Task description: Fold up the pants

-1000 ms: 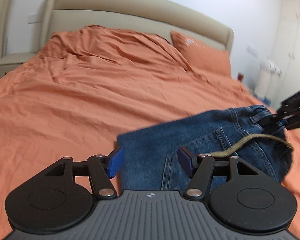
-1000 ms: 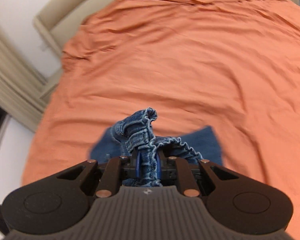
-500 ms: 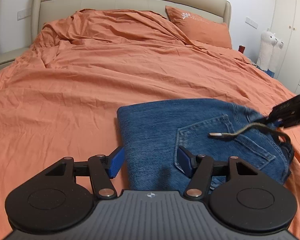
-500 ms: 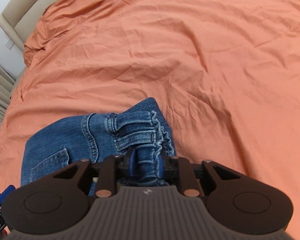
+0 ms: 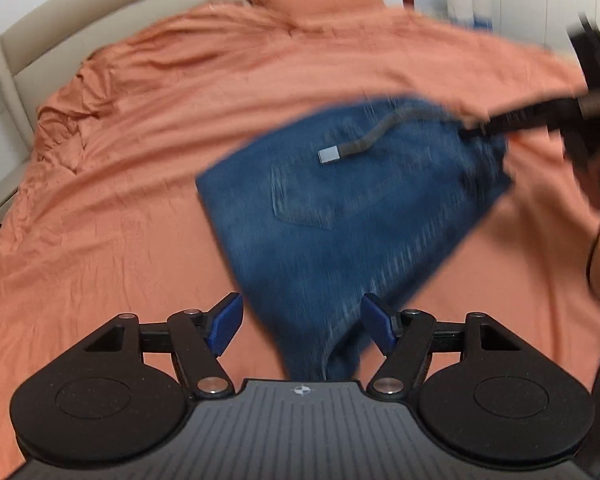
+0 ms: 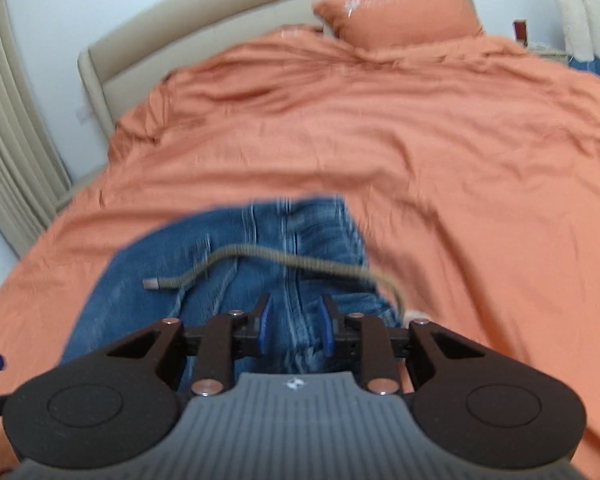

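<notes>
My right claw [image 6: 293, 329] just let go of the jeans [image 6: 220, 256], jaws now easing inward, denim loose between. Left claw [image 5: 302, 329] spreading, unloaded. Fold looks done.

Folded blue denim pants [image 5: 352, 216] lie flat on the orange bedsheet [image 5: 140, 160], back pocket up, a tan drawstring [image 6: 260, 258] trailing across them.

Black tool [image 5: 302, 330], blue pads [image 5: 225, 326]
</notes>
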The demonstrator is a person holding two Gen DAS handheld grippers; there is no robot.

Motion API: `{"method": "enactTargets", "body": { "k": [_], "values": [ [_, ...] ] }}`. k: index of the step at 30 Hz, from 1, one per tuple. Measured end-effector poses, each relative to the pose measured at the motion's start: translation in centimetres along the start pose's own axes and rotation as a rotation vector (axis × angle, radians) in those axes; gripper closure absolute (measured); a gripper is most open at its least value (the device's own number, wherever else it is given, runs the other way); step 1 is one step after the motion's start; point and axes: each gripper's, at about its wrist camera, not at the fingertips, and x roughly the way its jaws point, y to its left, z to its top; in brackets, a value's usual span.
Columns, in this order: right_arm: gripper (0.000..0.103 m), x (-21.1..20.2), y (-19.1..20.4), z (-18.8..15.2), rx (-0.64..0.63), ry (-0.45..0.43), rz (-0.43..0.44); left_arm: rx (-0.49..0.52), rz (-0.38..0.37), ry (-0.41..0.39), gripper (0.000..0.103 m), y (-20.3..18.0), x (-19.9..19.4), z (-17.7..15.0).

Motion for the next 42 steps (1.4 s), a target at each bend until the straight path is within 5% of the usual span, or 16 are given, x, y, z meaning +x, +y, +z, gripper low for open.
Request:
{"method": "enactTargets", "body": {
  "k": [7,9,12,14,21,28,42],
  "values": [
    [0.087,0.6,-1.4,-0.6,0.008,0.012,0.040,-0.031,0.139,0.135,0.046,-1.6,3.3,-0.8],
    [0.087,0.7,-1.6,-0.6,0.026,0.018,0.051,-0.029,0.161,0.130,0.076,-1.9,3.6,-0.8],
    [0.092,0.9,-2.1,-0.6,0.051,0.033,0.049,0.133,0.208,0.103,0.083,-3.2,2.4,-0.7],
    [0.093,0.8,-2.5,-0.5,0.072,0.044,0.049,0.224,0.198,0.084,0.083,-3.1,1.2,-0.6],
    [0.094,2.3,-2.8,-0.9,0.075,0.144,0.036,0.250,0.122,0.228,0.085,-2.2,4.8,-2.0],
    [0.094,3.2,-2.0,-1.6,-0.023,0.150,0.007,0.128,0.095,0.263,0.084,-0.8,5.9,-1.7],
    [0.093,1.9,-1.3,-1.8,-0.060,0.102,-0.009,0.063,0.112,0.232,0.073,-0.6,2.9,-0.8]
  ]
}}
